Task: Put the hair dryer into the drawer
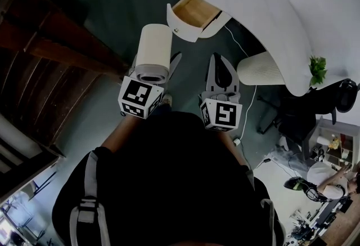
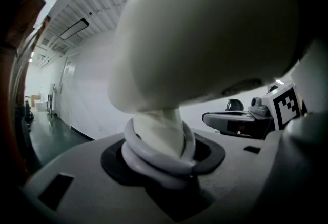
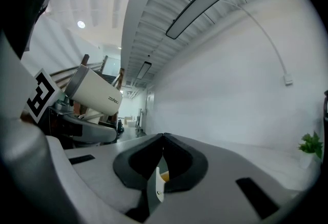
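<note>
The cream hair dryer (image 1: 153,50) stands up out of my left gripper (image 1: 154,66), which is shut on its handle. In the left gripper view the dryer's barrel (image 2: 205,33) fills the top, and its handle, wound with white cord (image 2: 156,159), sits between the jaws. The drawer (image 1: 194,13) hangs open from the white curved desk (image 1: 264,8), ahead of both grippers, and its wooden inside is bare. My right gripper (image 1: 217,58) is shut on nothing, beside the left one. The right gripper view shows the dryer (image 3: 95,92) at its left and a sliver of the drawer (image 3: 159,183) past the jaws.
A white ribbed bin (image 1: 260,69) stands on the dark green floor right of the right gripper, with a white cable (image 1: 247,105) trailing by it. Dark wooden furniture (image 1: 50,42) fills the left. An office chair (image 1: 304,112) and a plant (image 1: 318,69) are at the right.
</note>
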Tool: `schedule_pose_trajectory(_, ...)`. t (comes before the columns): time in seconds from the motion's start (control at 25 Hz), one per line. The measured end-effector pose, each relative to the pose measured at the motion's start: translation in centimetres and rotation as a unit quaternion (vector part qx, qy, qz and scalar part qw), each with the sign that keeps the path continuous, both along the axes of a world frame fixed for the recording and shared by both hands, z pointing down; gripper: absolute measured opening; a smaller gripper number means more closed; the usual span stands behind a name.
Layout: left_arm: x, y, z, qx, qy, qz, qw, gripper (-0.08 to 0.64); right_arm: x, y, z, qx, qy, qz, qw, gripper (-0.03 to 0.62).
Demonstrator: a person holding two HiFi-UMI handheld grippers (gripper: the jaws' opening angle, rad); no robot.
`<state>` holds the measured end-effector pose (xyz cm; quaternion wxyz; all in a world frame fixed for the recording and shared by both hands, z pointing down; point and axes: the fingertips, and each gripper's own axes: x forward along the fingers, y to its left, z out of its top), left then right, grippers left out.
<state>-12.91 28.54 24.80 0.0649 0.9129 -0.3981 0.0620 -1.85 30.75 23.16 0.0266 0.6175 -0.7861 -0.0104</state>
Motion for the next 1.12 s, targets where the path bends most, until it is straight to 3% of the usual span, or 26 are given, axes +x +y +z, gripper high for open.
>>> schedule_pose_trajectory(0.72,3.1,-5.6,1.5,-0.023,-0.015,0.04,0.9988,0.204,2.4,-5.7,1.2,-0.007,-0.004,0.023,1.0,0.023)
schedule_pose_trajectory(1.12,5.1,-13.2,2.1,-0.027,-0.018,0.035,0.9989,0.204,3.6,-14.5,1.9,-0.015,-0.007,-0.01,1.0,0.023)
